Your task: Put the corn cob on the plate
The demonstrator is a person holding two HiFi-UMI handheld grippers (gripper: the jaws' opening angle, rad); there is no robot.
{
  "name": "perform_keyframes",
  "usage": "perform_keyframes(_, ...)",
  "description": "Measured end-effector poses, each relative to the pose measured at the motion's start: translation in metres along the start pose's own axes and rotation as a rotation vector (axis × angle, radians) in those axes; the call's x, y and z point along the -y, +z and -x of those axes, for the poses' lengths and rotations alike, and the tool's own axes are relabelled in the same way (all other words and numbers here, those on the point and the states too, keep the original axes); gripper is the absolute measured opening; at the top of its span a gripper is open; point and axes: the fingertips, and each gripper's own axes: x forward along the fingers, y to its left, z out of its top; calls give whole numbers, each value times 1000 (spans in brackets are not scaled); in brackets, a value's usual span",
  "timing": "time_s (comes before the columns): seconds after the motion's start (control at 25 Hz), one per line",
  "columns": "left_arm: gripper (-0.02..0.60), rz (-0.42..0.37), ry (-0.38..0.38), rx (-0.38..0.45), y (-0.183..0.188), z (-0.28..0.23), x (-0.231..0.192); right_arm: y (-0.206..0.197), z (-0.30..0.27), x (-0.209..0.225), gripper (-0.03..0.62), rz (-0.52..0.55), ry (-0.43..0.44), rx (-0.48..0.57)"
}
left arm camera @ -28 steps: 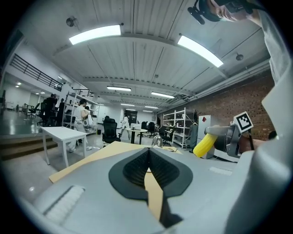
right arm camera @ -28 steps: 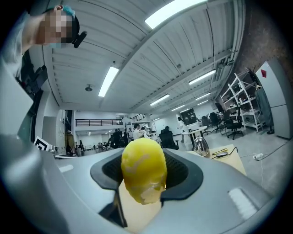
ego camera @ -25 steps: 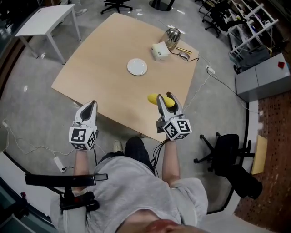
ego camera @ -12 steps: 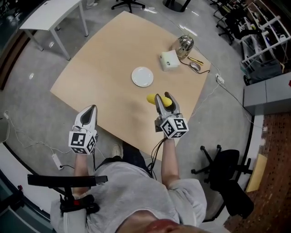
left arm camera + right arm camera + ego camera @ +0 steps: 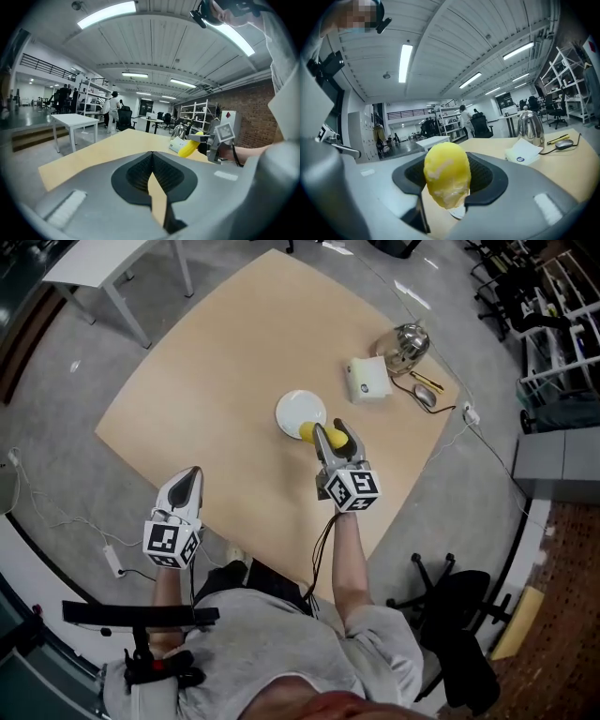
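Note:
The yellow corn cob (image 5: 312, 432) is clamped in my right gripper (image 5: 331, 440), which holds it above the wooden table (image 5: 187, 390) at the near right edge of the small white plate (image 5: 296, 410). In the right gripper view the corn cob (image 5: 446, 174) fills the space between the jaws, and a sliver of the plate (image 5: 458, 212) shows under it. My left gripper (image 5: 185, 485) hangs off the table's near edge, jaws closed with nothing in them. From the left gripper view the corn cob (image 5: 189, 147) and the right gripper (image 5: 202, 139) show at the right.
A white box (image 5: 367, 382), a steel kettle (image 5: 404, 343), a pen and a mouse (image 5: 425, 396) with its cable sit at the table's far right corner. A white side table (image 5: 103, 259) stands at the far left. An office chair (image 5: 450, 606) is to my right.
My right gripper has carried the corn cob forward across the table, from near the front edge to the plate's near rim. The left gripper has stayed off the table edge.

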Motion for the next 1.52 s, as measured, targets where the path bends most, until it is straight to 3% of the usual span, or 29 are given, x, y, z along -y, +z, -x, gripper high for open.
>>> perform_keyframes(0.52,20,37,40,-97,-34,-34,-19,-54,-84,34,219,-4,24,-67)
perform_keyframes(0.96,20,55,0,-147,-52,-57,-10,-79,-64,52,224,-53,-20,-74)
perform_keyframes(1.52,20,55,-7,-181,-64,-67,-14,-117,-72,62,204,-25,-48,-157)
